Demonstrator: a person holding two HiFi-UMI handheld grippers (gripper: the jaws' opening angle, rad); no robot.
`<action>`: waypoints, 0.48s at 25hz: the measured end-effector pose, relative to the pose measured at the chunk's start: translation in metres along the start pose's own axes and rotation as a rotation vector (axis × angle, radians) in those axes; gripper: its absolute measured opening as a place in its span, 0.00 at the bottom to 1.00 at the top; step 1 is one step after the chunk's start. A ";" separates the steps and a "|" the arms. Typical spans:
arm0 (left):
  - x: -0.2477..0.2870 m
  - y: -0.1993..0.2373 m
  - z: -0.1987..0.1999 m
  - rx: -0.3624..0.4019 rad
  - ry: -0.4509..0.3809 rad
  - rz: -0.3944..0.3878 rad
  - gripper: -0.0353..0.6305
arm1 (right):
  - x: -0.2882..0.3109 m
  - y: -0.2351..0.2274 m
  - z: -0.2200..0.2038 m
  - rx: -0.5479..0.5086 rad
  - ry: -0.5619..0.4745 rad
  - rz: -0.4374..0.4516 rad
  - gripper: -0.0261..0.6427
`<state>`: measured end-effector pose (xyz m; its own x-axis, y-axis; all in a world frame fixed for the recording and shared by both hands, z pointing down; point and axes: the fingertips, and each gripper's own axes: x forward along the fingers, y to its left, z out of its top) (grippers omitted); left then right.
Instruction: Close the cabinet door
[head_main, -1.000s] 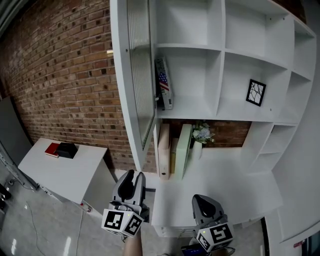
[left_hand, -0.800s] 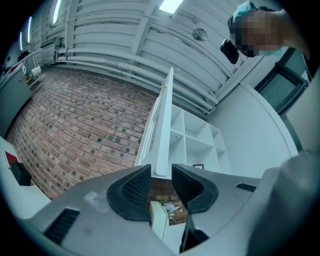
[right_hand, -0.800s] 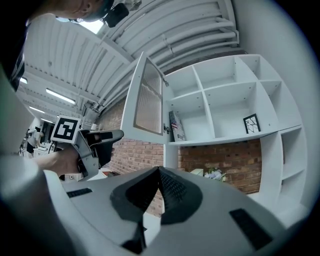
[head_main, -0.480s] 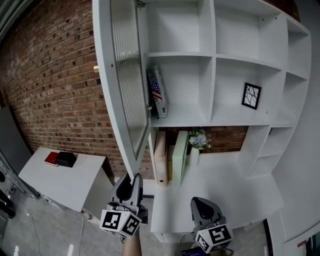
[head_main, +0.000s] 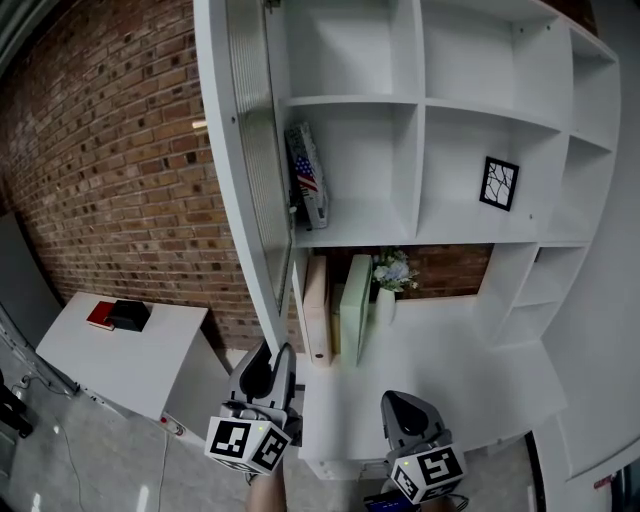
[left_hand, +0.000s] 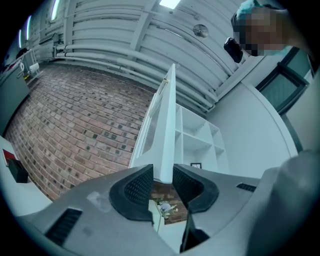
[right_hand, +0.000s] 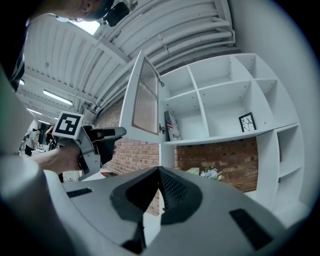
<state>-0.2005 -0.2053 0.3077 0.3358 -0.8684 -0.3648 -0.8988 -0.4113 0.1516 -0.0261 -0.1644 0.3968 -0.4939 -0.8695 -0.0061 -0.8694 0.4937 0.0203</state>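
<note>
Door: white ribbed-glass cabinet door (head_main: 240, 150), open, 12 o'clock of left gripper (head_main: 269, 352).
Left gripper: jaws apart, just opened further, astride door's bottom edge.
Right gripper (right_hand: 159, 172): jaws together.
Method: clamp edge; swing toward 3 o'clock.

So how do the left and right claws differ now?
The left claw has the cabinet door between its jaws, which have just been opening; the right claw is shut and empty. The left claw is at the door; the right claw is apart from it. Both are grey.
</note>
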 end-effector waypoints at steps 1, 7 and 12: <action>0.002 -0.004 -0.001 0.000 0.005 -0.010 0.23 | -0.001 -0.002 0.000 0.002 0.001 -0.003 0.04; 0.010 -0.023 -0.008 -0.004 0.032 -0.057 0.23 | -0.007 -0.006 -0.002 0.006 0.002 -0.017 0.04; 0.018 -0.035 -0.012 -0.011 0.051 -0.091 0.24 | -0.013 -0.017 -0.001 0.007 -0.001 -0.046 0.04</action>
<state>-0.1596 -0.2094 0.3071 0.4298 -0.8403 -0.3302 -0.8609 -0.4917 0.1307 -0.0051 -0.1618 0.3977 -0.4533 -0.8913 -0.0076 -0.8913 0.4532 0.0127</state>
